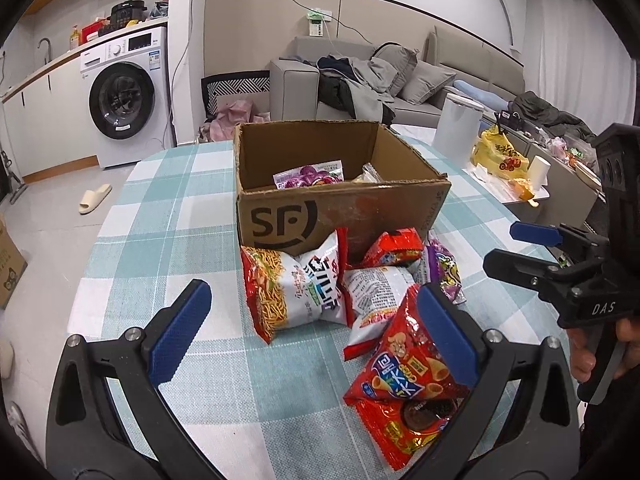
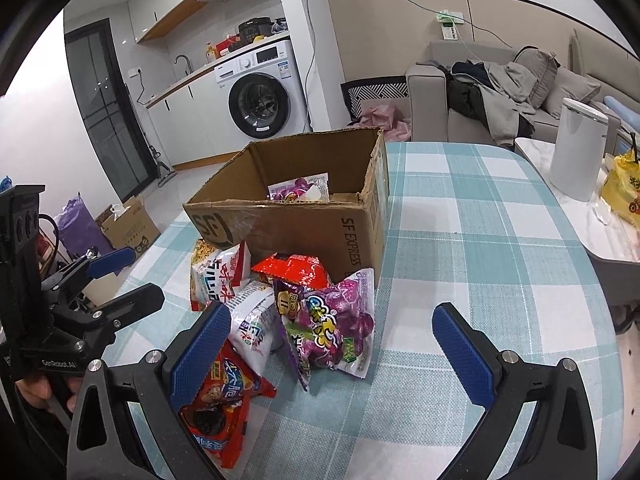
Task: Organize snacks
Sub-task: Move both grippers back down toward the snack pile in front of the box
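An open cardboard box (image 1: 344, 208) (image 2: 304, 224) stands on the teal checked tablecloth (image 1: 160, 220) and holds a purple packet (image 1: 310, 174) (image 2: 298, 188). In front of it lie several snack bags: a noodle bag (image 1: 296, 292), a small red bag (image 1: 396, 246), a purple candy bag (image 2: 332, 320) and a red cone-snack bag (image 1: 404, 364). My left gripper (image 1: 314, 334) is open just short of the pile, its right finger beside the cone-snack bag. My right gripper (image 2: 332, 354) is open too, with the purple candy bag ahead between its fingers. Neither holds anything.
A white canister (image 2: 576, 144) and a yellow bag (image 2: 624, 192) sit on a side table to the right. On the floor to the left are a cardboard box (image 2: 132, 224) and a slipper (image 1: 94, 198). A washing machine (image 1: 126, 96) and a sofa (image 1: 400, 80) stand behind.
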Tool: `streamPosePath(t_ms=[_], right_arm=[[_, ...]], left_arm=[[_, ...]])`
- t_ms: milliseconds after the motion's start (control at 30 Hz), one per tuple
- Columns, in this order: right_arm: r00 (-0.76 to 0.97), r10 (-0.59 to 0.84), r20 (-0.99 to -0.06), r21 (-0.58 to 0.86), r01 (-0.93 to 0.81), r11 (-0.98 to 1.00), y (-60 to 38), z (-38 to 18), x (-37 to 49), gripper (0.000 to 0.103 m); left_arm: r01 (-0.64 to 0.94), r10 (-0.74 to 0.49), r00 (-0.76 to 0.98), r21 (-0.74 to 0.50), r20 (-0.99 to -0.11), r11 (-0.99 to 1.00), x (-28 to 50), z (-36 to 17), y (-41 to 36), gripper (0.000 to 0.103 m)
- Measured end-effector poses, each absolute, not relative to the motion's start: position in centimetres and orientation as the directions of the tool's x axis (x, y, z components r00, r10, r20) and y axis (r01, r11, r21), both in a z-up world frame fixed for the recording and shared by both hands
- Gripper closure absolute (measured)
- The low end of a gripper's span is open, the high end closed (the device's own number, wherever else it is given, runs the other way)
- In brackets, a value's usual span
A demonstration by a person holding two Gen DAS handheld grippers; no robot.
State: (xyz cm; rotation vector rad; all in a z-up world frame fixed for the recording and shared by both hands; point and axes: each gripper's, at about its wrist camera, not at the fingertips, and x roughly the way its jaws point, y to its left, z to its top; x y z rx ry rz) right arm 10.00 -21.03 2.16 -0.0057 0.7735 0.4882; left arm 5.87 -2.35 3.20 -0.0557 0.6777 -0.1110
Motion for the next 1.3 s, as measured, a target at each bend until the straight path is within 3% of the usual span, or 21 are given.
streamPosePath(t_ms=[667, 1300], right_arm=[[0.593, 0.383, -0.709, 0.092, -0.461, 0.883, -19.3, 0.7, 9.9, 0.0], [0.546, 0.373, -0.75, 0.118, -0.444, 0.888, -19.4, -2.0, 11.3, 0.0]], left_arm=[[0.18, -0.187, 0.718, -0.081, -0.671, 0.98, 4.6, 1.3, -5.2, 0.001], [0.268, -0.271, 0.66, -0.118, -0.7, 0.956, 4.5, 0.4, -6.5, 0.001]])
